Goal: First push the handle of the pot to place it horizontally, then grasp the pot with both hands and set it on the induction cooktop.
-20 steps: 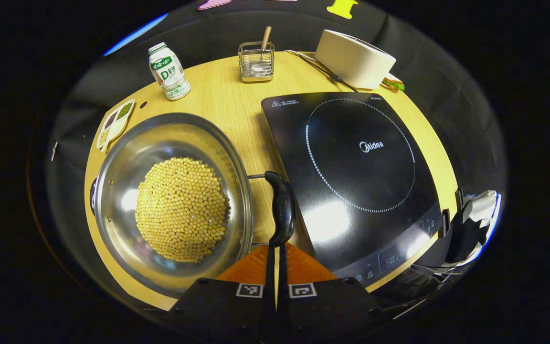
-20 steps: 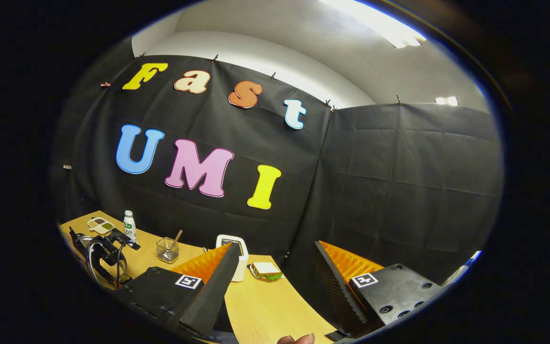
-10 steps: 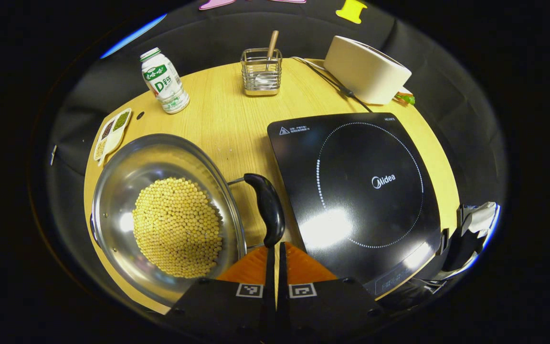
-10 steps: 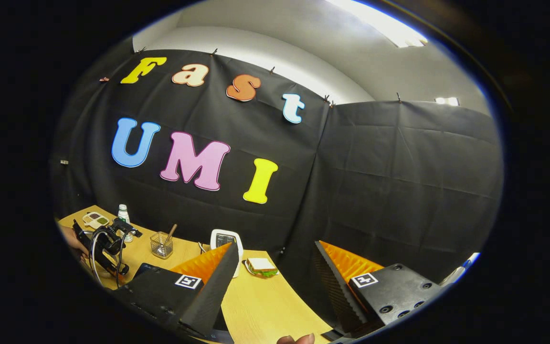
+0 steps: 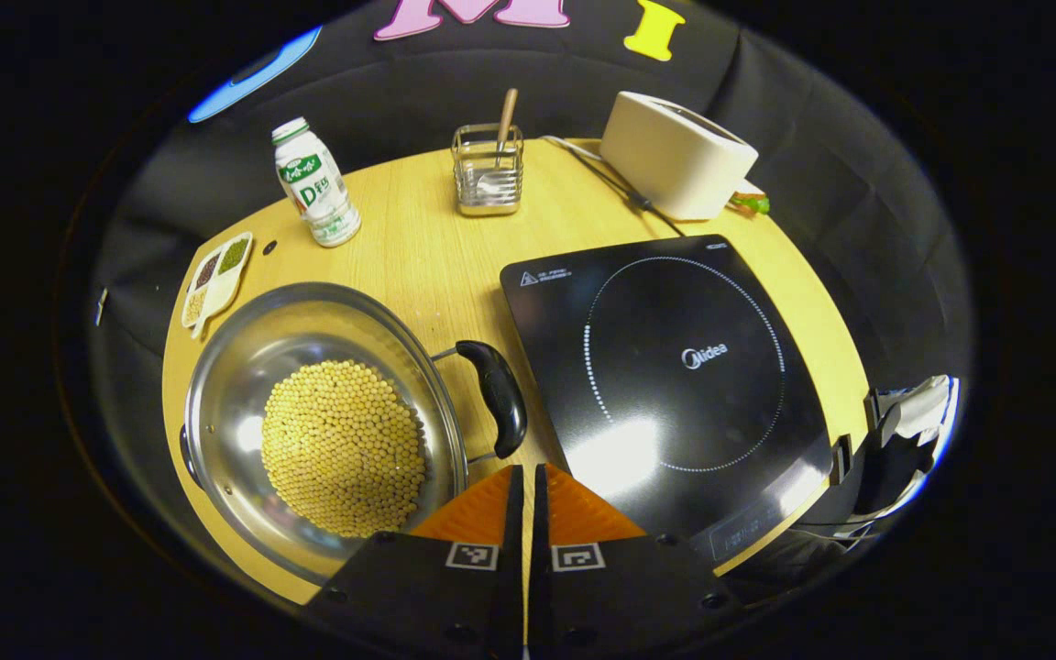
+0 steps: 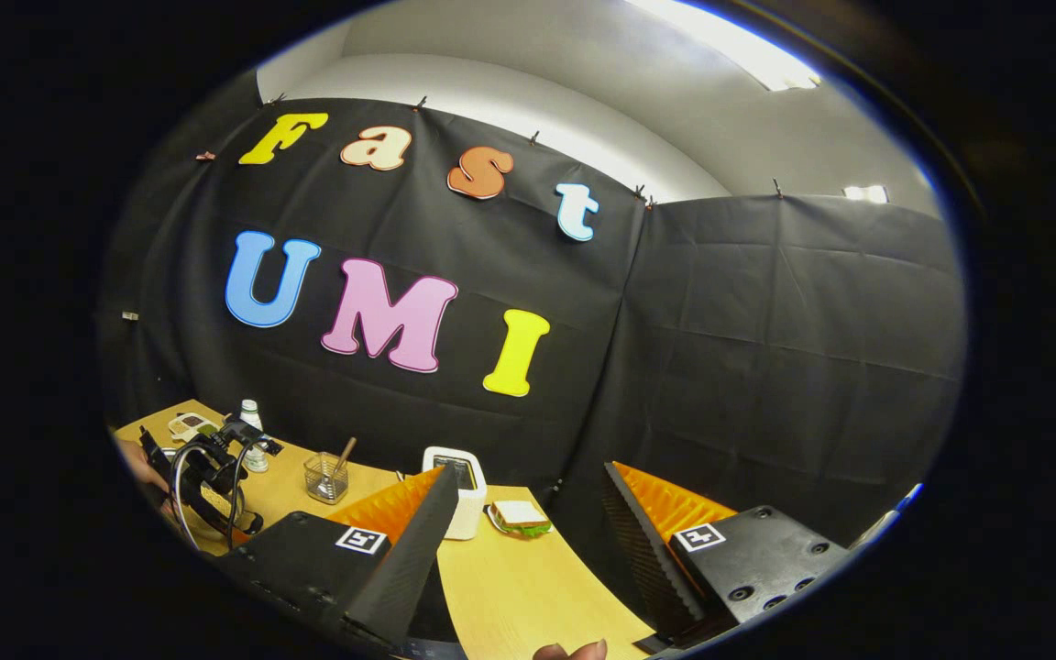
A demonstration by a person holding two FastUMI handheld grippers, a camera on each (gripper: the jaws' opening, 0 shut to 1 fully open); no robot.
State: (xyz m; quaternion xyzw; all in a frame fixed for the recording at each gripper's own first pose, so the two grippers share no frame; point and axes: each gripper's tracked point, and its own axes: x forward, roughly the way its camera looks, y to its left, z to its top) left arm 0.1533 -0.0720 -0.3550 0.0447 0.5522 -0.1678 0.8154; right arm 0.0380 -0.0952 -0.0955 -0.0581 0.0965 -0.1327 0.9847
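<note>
Handle (image 5: 494,396) at the pot's (image 5: 319,431) three o'clock seems laid flat; left gripper (image 5: 526,477) pressed together, right gripper (image 6: 528,513) spread. Next: both grip the pot.

Left gripper view steeply down onto the table (image 5: 418,238); right gripper view level toward the booth wall, sharing toaster (image 5: 675,156).

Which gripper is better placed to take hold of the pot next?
Left. The left gripper, shut, points at the pot with its tips just short of the black handle. The right gripper is open, raised and aimed at the booth wall.
</note>
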